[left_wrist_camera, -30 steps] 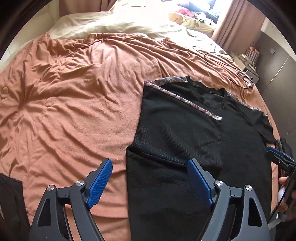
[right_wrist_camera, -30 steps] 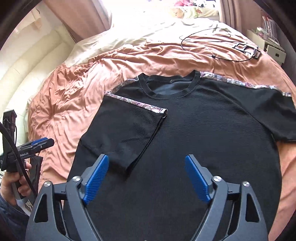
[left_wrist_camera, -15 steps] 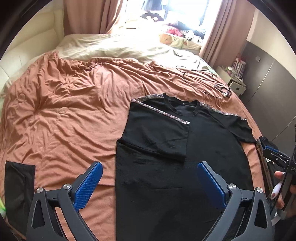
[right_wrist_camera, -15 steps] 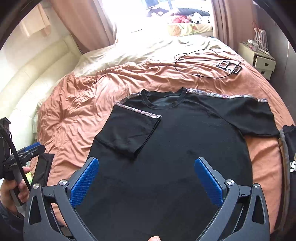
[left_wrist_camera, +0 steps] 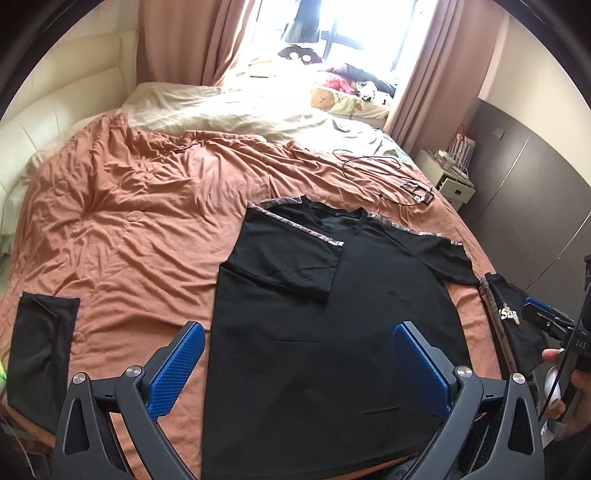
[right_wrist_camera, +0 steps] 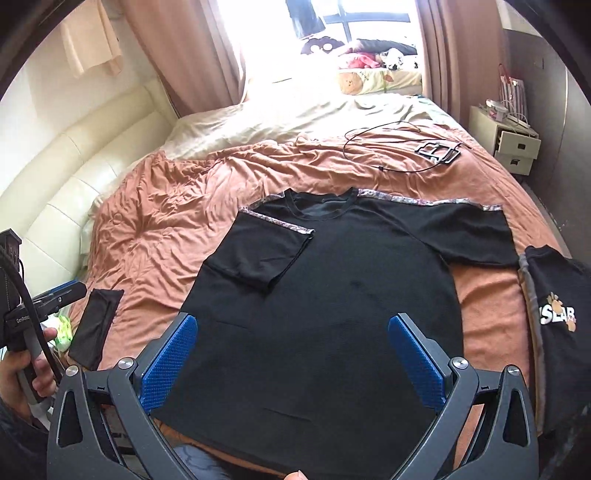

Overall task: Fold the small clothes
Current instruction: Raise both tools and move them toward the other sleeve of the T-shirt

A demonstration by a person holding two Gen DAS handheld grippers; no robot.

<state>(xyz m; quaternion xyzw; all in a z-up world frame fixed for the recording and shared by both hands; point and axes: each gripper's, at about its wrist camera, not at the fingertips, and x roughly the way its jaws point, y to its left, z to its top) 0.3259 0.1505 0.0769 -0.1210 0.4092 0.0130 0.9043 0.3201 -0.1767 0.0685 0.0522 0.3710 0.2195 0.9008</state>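
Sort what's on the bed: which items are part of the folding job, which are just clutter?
Job:
- black T-shirt, spread flat, one sleeve folded in
- folded black garment at the bed's left edge
- black printed shirt at the right edge
- left gripper and right gripper, both open, holding nothing

Lying about:
- black cable
- black frame-like object
- pillows

Sunlit window behind pink curtains — cream padded headboard, white nightstand beside the bed.
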